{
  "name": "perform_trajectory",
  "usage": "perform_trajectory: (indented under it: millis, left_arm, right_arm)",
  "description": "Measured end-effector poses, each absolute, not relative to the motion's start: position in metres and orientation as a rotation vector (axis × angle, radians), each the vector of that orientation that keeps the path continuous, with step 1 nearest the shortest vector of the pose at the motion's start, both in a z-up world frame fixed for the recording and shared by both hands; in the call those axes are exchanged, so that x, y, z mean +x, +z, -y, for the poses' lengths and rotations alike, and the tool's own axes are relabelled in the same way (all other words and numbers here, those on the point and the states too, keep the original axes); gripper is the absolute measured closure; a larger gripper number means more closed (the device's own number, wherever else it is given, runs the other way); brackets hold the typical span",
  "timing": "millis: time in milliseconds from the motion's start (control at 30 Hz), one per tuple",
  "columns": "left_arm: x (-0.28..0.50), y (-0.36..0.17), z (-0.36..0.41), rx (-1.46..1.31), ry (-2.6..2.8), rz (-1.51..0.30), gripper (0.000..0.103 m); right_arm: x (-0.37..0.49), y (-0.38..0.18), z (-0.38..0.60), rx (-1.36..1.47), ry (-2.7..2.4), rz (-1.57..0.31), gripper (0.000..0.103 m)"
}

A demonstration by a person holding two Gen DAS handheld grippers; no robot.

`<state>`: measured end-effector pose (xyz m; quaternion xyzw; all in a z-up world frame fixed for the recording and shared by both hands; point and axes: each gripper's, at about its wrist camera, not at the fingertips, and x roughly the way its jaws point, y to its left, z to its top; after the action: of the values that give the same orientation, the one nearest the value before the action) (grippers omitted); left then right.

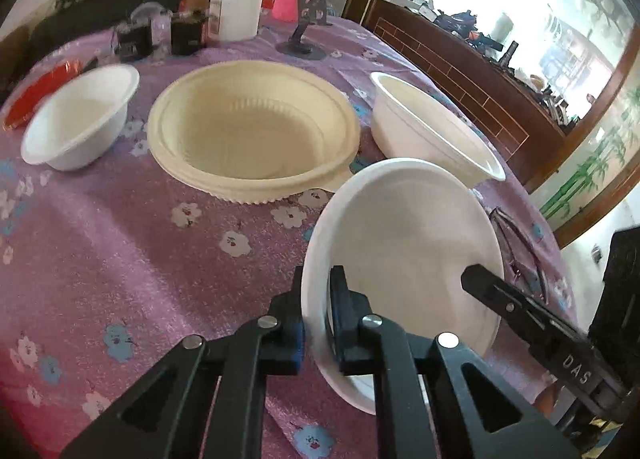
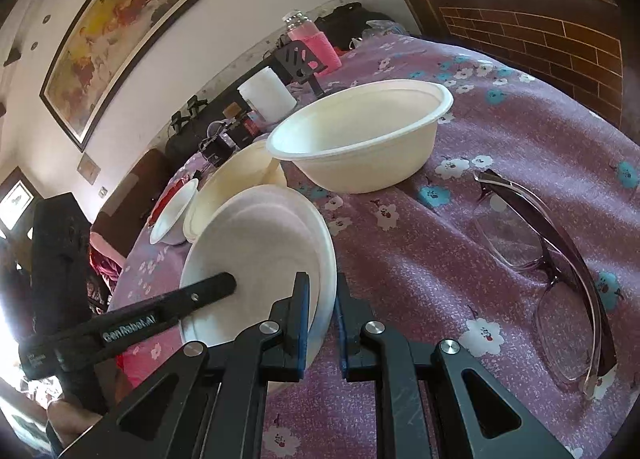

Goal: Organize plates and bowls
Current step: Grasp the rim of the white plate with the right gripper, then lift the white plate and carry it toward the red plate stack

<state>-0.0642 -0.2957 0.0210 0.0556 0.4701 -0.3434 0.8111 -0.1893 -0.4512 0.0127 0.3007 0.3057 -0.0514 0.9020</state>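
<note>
Both tools pinch the white plate's (image 1: 404,243) rim: left tool (image 1: 316,323), right tool (image 2: 322,319). Opposing pulls could buckle it onto the glasses (image 2: 560,259) at right.

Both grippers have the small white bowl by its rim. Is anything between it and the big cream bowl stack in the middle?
Nothing visible. Only bare purple tablecloth lies between the held bowl and the cream stack. The glasses and the other white bowl sit off to the right.
</note>
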Motion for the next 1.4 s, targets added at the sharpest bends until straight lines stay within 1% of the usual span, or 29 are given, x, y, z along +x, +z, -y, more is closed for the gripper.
perform_trajectory:
  millis: [233,433,700,867,967,1000,1033,1067,1233,1267,1300,1333,1367,1400]
  left_arm:
    - [-0.076,0.029,0.286,0.151,-0.718,-0.948,0.093]
    - [-0.091,0.038,0.27,0.191,-0.694,-0.897,0.092]
    - [-0.114,0.041,0.219,0.195,-0.647,-0.902,0.09]
    - [-0.107,0.033,0.201,0.169,-0.615,-0.936,0.09]
    - [-0.104,0.028,0.197,0.169,-0.607,-0.949,0.081]
    - [-0.104,0.027,0.197,0.173,-0.602,-0.946,0.072]
    - [-0.104,0.027,0.196,0.174,-0.602,-0.942,0.066]
    - [-0.105,0.027,0.196,0.176,-0.6,-0.933,0.065]
    - [-0.108,0.026,0.197,0.204,-0.578,-0.9,0.066]
    - [-0.108,0.026,0.198,0.214,-0.573,-0.895,0.069]
    - [-0.109,0.026,0.198,0.218,-0.572,-0.889,0.08]
    - [-0.11,0.026,0.199,0.222,-0.578,-0.885,0.085]
    - [-0.111,0.027,0.199,0.225,-0.579,-0.879,0.086]
    - [-0.112,0.028,0.199,0.232,-0.573,-0.867,0.086]
  right_arm:
    - [-0.193,0.012,0.45,0.655,-0.057,-0.623,0.091]
    - [-0.198,0.009,0.438,0.716,0.002,-0.652,0.091]
    - [-0.19,0.021,0.4,0.669,0.116,-0.7,0.091]
    - [-0.175,0.014,0.381,0.637,0.123,-0.743,0.089]
    - [-0.173,0.017,0.375,0.585,0.088,-0.741,0.089]
    - [-0.173,0.018,0.373,0.57,0.075,-0.739,0.087]
    - [-0.174,0.018,0.373,0.564,0.068,-0.739,0.086]
    - [-0.175,0.018,0.374,0.56,0.065,-0.738,0.083]
    - [-0.177,0.02,0.372,0.521,0.054,-0.737,0.083]
    - [-0.178,0.02,0.371,0.513,0.055,-0.732,0.083]
    - [-0.178,0.02,0.369,0.501,0.047,-0.732,0.083]
    - [-0.178,0.021,0.368,0.487,0.034,-0.73,0.084]
    - [-0.178,0.021,0.367,0.481,0.034,-0.726,0.089]
    - [-0.179,0.022,0.366,0.478,0.035,-0.724,0.09]
